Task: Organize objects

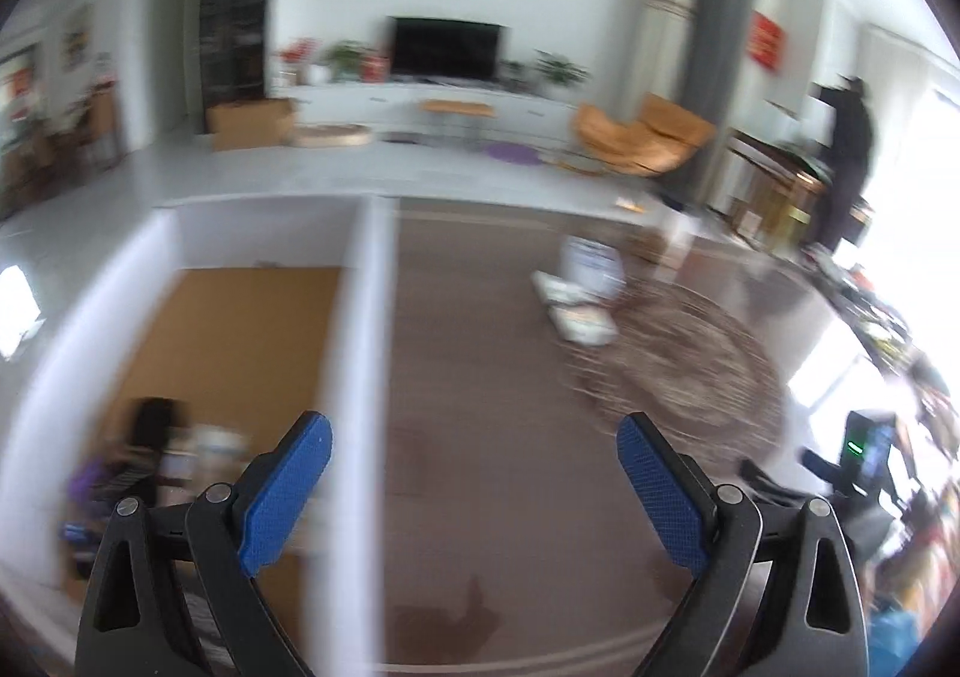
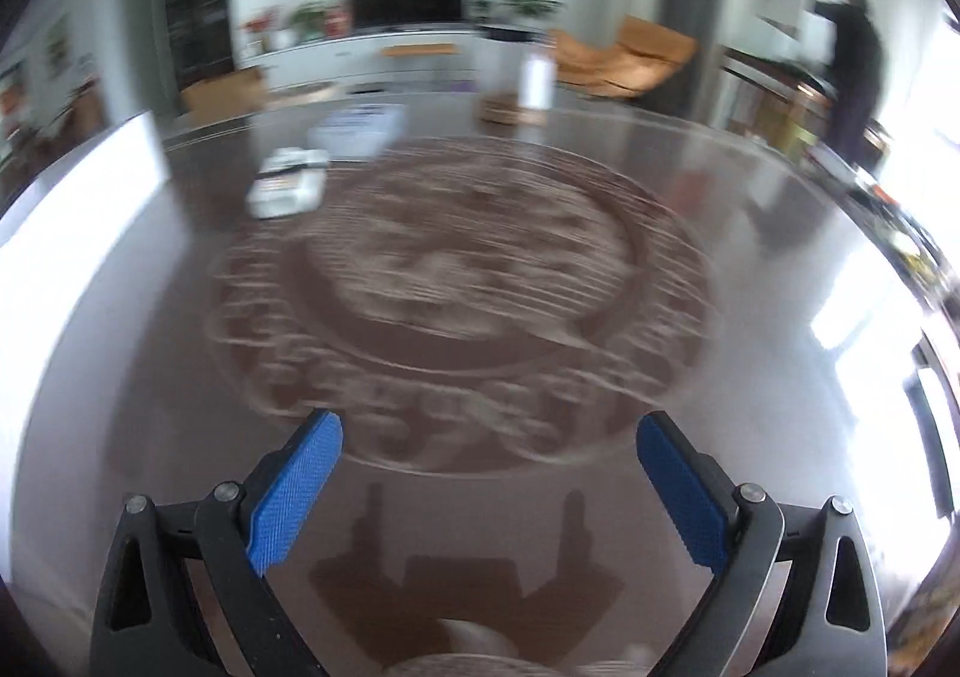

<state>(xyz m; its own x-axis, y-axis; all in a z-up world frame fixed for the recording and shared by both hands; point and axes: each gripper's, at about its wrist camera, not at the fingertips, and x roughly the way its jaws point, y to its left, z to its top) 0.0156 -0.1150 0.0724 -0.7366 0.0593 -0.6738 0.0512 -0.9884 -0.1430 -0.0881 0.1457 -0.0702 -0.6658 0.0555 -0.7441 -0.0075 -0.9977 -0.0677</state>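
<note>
Left gripper (image 1: 474, 434) first: its blue-padded jaws stand spread wide with nothing between them, over a dark brown glossy surface (image 1: 480, 377). Everything is smeared with motion blur. Beyond the left jaw lies a white-walled box with a tan cardboard floor (image 1: 252, 329), and its white wall runs straight up from the left pad. Inside the box, left of that jaw, sits a cluster of small items (image 1: 156, 455), dark, purple and white, too blurred to name. Ahead and to the right of the right jaw, two flat white packets (image 1: 576, 305) lie one beside the other, with a white carton (image 1: 591, 263) just behind them, at the edge of a round patterned brown mat (image 1: 690, 365). Far ahead, the room: a black television (image 1: 445, 47) on a long white cabinet (image 1: 420, 98), green plants either side of it, an orange lounge chair (image 1: 648, 137) to the right, and a person in dark clothes (image 1: 849, 137) at the far right.

Over to the right gripper (image 2: 489, 443): jaws apart here too, empty, and its shadow falls on the surface below them. The round mat fills the space straight ahead of the jaws. Ahead and left of the left jaw are the white packets, the carton beyond them. Further ahead, between the jaws' lines, a white bottle (image 2: 536, 80) stands upright on a small round wooden tray (image 2: 507, 110).
</note>
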